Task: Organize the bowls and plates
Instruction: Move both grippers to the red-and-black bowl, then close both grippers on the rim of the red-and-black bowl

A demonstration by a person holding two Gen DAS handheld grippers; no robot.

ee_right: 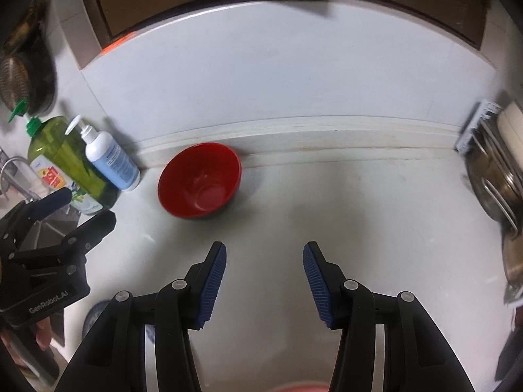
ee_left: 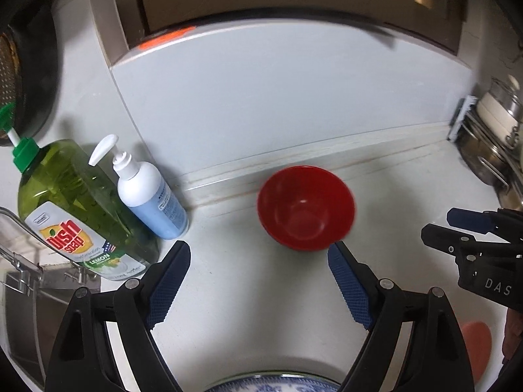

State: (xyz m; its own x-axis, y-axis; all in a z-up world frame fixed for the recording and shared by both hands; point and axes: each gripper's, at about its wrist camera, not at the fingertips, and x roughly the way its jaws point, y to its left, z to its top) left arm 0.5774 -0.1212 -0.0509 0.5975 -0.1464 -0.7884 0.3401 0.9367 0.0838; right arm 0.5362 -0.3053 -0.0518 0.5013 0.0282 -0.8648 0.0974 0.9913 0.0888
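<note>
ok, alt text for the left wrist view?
An empty red bowl sits upright on a white counter just ahead of the open, empty left gripper. A green dish soap bottle and a white pump bottle stand to the left; the right gripper enters at right.

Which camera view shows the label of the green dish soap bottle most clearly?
The left wrist view. There the green dish soap bottle is large and its label readable. In the right wrist view the bottle is small, and the left gripper covers its lower part.
</note>
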